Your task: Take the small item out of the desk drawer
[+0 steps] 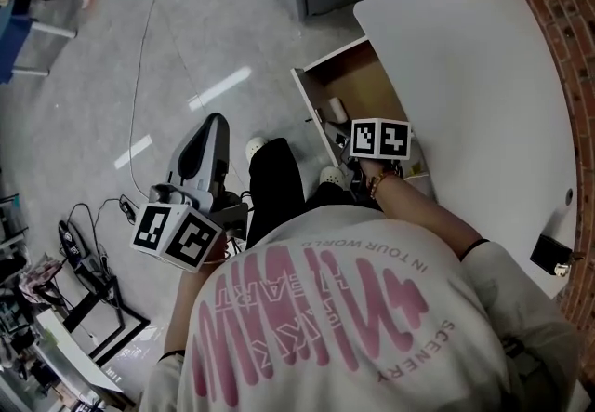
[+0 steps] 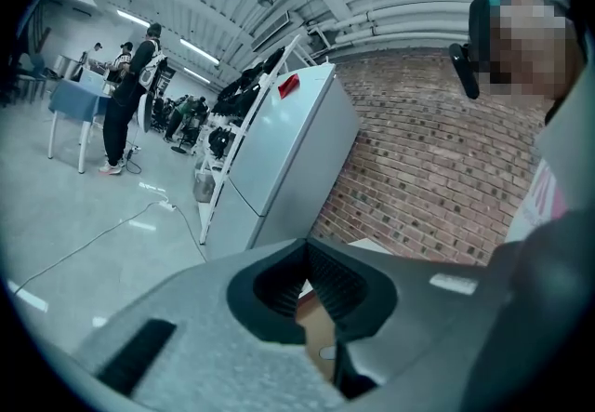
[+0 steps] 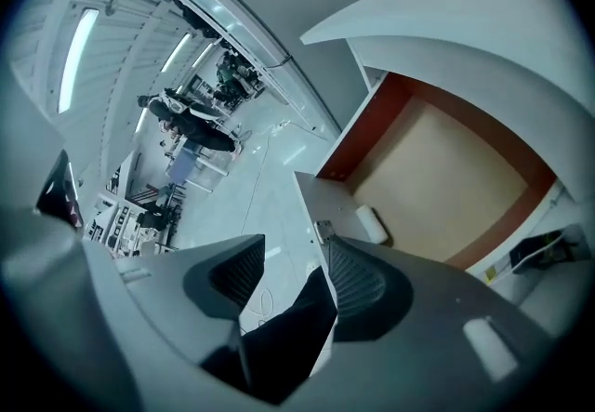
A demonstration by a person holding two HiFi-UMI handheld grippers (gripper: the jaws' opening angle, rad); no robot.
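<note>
Advice: lower right gripper [image 3: 296,252], fingers spread, empty, astride small item [image 3: 372,224] by drawer [image 1: 367,85] front; pinch gently. Keep left gripper [image 2: 307,257], fingers pressed together, clear.

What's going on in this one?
A person is at a white desk with its drawer pulled open. The right tongs hang above the drawer, open and empty. A small white item lies inside, near the drawer's front. The left tongs are held off to the side, holding nothing.
</note>
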